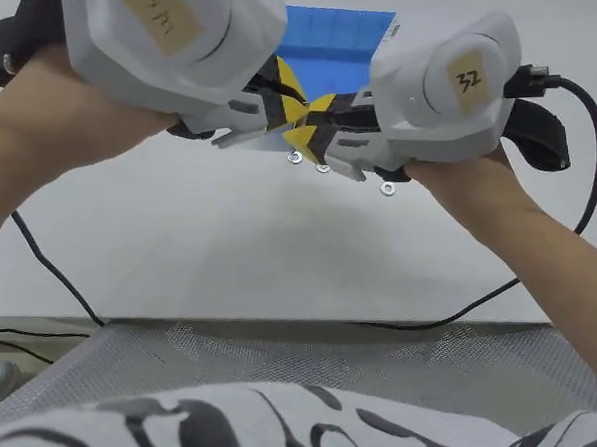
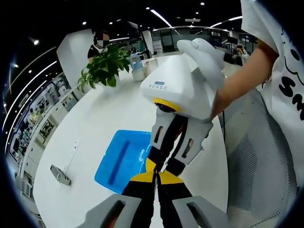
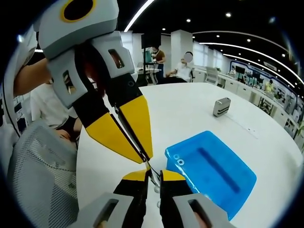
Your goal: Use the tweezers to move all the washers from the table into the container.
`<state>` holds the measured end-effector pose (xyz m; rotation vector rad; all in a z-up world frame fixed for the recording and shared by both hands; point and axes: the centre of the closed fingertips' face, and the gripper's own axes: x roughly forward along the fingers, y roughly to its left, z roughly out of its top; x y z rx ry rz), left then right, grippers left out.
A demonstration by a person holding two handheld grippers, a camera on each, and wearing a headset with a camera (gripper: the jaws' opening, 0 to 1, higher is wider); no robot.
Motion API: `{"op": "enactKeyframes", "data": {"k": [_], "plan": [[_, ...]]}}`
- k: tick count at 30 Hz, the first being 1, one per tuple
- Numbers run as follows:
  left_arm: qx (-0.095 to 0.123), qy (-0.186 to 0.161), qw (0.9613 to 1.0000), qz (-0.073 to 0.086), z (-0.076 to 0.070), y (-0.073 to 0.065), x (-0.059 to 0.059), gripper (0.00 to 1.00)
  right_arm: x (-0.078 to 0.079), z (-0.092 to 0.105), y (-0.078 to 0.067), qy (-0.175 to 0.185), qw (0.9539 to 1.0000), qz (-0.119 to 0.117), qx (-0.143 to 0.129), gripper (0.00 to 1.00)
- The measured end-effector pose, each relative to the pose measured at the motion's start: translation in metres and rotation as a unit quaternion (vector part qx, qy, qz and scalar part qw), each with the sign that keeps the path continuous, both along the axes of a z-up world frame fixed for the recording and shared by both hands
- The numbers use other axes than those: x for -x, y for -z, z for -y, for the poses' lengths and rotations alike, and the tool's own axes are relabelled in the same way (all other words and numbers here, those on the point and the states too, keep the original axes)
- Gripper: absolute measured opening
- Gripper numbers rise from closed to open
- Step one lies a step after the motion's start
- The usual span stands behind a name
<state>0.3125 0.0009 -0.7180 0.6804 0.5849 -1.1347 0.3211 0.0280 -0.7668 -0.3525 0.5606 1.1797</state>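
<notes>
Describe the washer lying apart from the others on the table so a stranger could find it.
Find the blue container at the far side of the white table. In front of it lie three small silver washers. The lone washer is the rightmost, just under the right gripper, away from the close pair.

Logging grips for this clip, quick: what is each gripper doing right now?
Left gripper: shut on the tweezers.
Right gripper: shut on the same tweezers, it appears.
</notes>
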Motion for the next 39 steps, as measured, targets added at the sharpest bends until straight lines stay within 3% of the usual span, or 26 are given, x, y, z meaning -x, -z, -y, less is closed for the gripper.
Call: {"op": "enactKeyframes", "data": {"k": [6,10,30,35,39], "plan": [[-0.002,-0.002,1.0000,-0.005,-0.0011,0.0043,-0.0007,0.00,0.0006,0.0003,0.0051,-0.003,1.0000,-0.003,0.005,0.06],[0.000,-0.005,1.0000,-0.004,-0.0017,0.0044,-0.0019,0.00,-0.0002,0.0005,0.0048,0.000,1.0000,-0.008,-0.006,0.05],[-0.018,0.009,0.9997,0.011,0.0010,-0.0025,0.0009,0.00,0.0024,0.0001,-0.0029,-0.008,0.9996,0.025,0.009,0.02],[-0.019,0.009,0.9997,0.010,0.0008,-0.0016,0.0010,0.00,0.0034,-0.0010,-0.0023,-0.011,0.9998,0.015,0.007,0.03],[-0.017,0.008,0.9998,0.004,-0.0007,-0.0010,0.0045,0.00,0.0060,-0.0013,0.0002,-0.010,0.9999,-0.007,0.006,0.04]]}}
